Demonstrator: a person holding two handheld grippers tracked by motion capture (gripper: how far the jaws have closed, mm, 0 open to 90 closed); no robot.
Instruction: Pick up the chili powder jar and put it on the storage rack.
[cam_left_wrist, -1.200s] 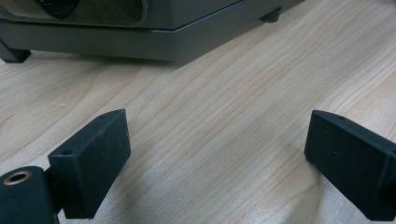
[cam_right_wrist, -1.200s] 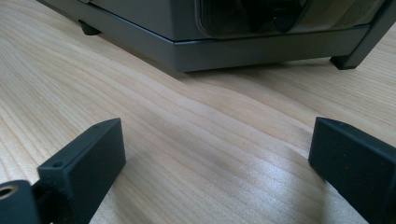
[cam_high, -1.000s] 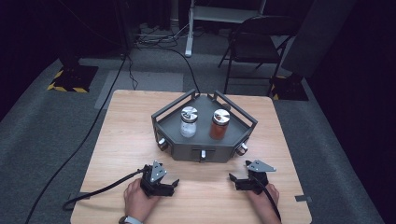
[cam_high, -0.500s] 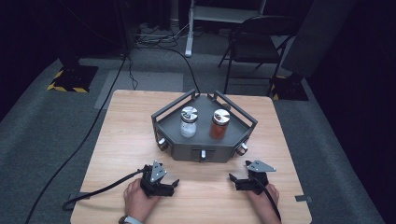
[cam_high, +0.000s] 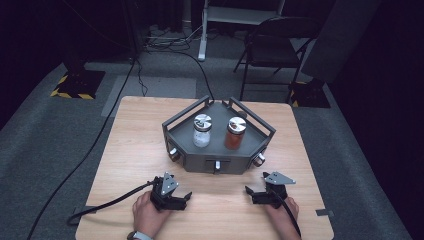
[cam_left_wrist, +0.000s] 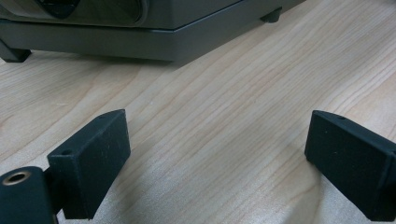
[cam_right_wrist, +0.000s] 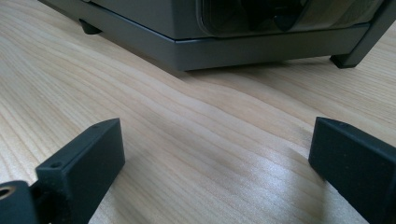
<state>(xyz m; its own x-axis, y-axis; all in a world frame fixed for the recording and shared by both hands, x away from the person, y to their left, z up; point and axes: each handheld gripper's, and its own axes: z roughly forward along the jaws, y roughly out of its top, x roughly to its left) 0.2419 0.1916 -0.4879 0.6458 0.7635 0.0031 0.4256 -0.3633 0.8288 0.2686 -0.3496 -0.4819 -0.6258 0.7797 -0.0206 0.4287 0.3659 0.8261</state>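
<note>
Nothing has moved since a second ago: your left hand-held gripper (cam_high: 182, 199) and right hand-held gripper (cam_high: 252, 196) still rest on the near part of the worktop (cam_high: 135, 150), both with jaws spread wide and empty. Just beyond them sits the grey tray (cam_high: 220, 161), carrying the white-filled jar (cam_high: 202, 131) on its left and the orange-filled jar (cam_high: 235, 133) on its right, near each other.

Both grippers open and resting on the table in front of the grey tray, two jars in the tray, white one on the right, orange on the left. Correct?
One slip: the jars are swapped. In the high view the white jar stands on the left of the grey tray and the orange jar on the right. The rest holds: the left gripper and right gripper rest open on the table in front of the tray.
</note>
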